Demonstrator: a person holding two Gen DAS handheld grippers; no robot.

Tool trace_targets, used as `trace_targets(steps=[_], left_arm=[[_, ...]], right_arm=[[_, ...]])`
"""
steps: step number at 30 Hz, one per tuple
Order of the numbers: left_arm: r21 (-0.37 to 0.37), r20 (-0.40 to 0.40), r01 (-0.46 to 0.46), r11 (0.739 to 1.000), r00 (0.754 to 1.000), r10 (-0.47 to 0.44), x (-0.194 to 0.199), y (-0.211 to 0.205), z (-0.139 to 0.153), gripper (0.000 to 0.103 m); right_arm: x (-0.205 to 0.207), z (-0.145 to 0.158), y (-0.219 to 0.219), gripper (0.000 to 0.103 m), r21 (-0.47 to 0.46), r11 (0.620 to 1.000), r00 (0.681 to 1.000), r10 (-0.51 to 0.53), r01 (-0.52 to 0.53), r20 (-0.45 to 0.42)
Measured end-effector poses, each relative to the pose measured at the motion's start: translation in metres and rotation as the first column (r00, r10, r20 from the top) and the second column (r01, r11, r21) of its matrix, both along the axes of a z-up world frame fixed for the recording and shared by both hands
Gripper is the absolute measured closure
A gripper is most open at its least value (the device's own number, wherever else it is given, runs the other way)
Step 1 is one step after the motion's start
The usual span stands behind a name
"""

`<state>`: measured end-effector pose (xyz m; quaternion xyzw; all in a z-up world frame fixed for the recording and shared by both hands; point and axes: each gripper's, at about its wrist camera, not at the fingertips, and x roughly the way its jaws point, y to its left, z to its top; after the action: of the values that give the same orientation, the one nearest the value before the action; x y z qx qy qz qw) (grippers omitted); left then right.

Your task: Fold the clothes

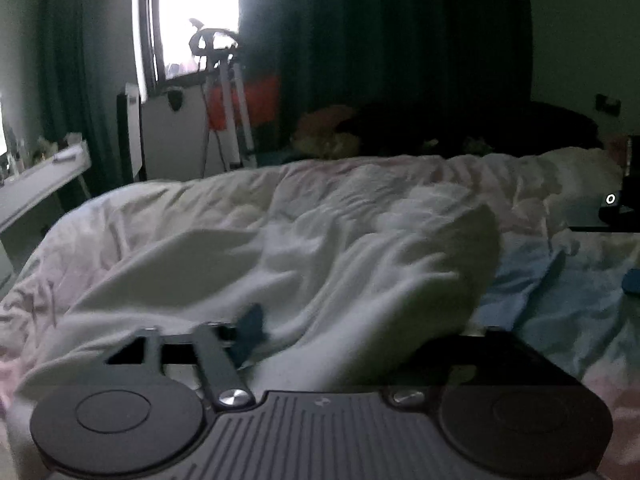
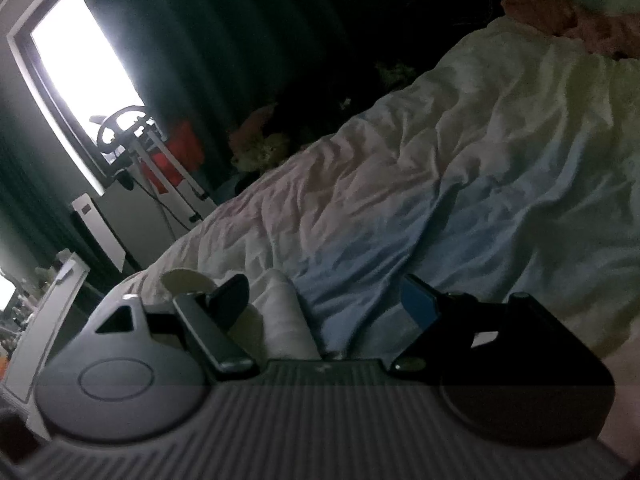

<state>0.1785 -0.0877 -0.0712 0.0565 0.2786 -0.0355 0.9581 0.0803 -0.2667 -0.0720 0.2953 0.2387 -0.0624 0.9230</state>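
A white garment point(image 1: 360, 264) lies bunched on the bed and drapes over my left gripper point(image 1: 320, 344). Only its left blue fingertip point(image 1: 250, 330) shows; the right finger is hidden under the cloth, so its state is unclear. In the right wrist view my right gripper point(image 2: 326, 304) is open, jaws wide apart, with a roll of white cloth point(image 2: 280, 312) lying between the fingers but not pinched. Part of the right gripper shows at the left wrist view's right edge point(image 1: 618, 208).
The bed is covered by a crumpled pale pink and blue quilt point(image 2: 460, 184). A white desk point(image 1: 36, 184) stands at the left. A tripod stand point(image 1: 228, 112) and window point(image 1: 196, 12) are behind the bed, with dark curtains point(image 1: 380, 40).
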Motion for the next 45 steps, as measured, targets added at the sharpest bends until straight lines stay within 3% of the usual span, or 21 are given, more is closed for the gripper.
trace_targets(steps=[3, 8, 13, 19, 25, 28, 33, 36, 38, 41, 45], left_arm=[[-0.034, -0.019, 0.055, 0.998, 0.998, -0.056, -0.024, 0.028, 0.004, 0.018], [-0.058, -0.047, 0.151, 0.987, 0.987, -0.154, -0.060, 0.059, 0.012, 0.013], [-0.127, 0.028, 0.176, 0.976, 0.984, -0.174, -0.099, 0.092, 0.031, 0.005], [-0.246, 0.171, 0.035, 0.969, 0.985, 0.008, -0.121, 0.143, 0.030, 0.003], [-0.356, 0.085, -0.118, 0.927, 0.984, 0.157, -0.110, 0.175, 0.026, 0.003], [-0.390, 0.048, -0.182, 0.903, 0.975, 0.217, -0.111, 0.189, 0.025, 0.003], [-0.450, -0.005, -0.236, 0.861, 0.965, 0.261, -0.117, 0.199, 0.026, 0.003], [-0.460, -0.002, -0.240, 0.855, 0.963, 0.270, -0.118, 0.199, 0.024, 0.002], [-0.450, 0.004, -0.240, 0.860, 0.963, 0.270, -0.121, 0.197, 0.024, 0.002], [-0.433, 0.013, -0.238, 0.869, 0.963, 0.270, -0.123, 0.194, 0.023, 0.002], [-0.437, 0.020, -0.242, 0.866, 0.960, 0.278, -0.125, 0.195, 0.024, 0.002]], right_arm=[[-0.001, -0.001, 0.002, 0.019, -0.002, 1.000, 1.000, 0.003, -0.003, -0.004], [-0.003, 0.001, 0.006, 0.019, -0.009, 1.000, 1.000, 0.014, -0.014, -0.001], [-0.006, 0.002, 0.014, 0.019, 0.016, 0.994, 0.994, 0.104, -0.104, 0.034], [-0.006, -0.003, 0.019, 0.018, 0.164, 0.961, 0.975, 0.214, -0.222, 0.061], [0.017, -0.031, 0.033, 0.017, 0.318, 0.908, 0.959, 0.285, -0.273, 0.009], [0.025, -0.040, 0.044, 0.017, 0.348, 0.883, 0.942, 0.337, -0.316, 0.001], [0.031, -0.044, 0.068, 0.018, 0.247, 0.899, 0.928, 0.374, -0.360, -0.008], [0.034, -0.044, 0.082, 0.024, 0.157, 0.915, 0.925, 0.378, -0.371, -0.019], [0.037, -0.042, 0.092, 0.042, 0.068, 0.924, 0.924, 0.380, -0.376, -0.042], [0.031, -0.035, 0.095, 0.055, 0.001, 0.934, 0.933, 0.357, -0.357, -0.043], [0.019, -0.012, 0.094, 0.063, -0.086, 0.934, 0.937, 0.349, -0.347, 0.009]])
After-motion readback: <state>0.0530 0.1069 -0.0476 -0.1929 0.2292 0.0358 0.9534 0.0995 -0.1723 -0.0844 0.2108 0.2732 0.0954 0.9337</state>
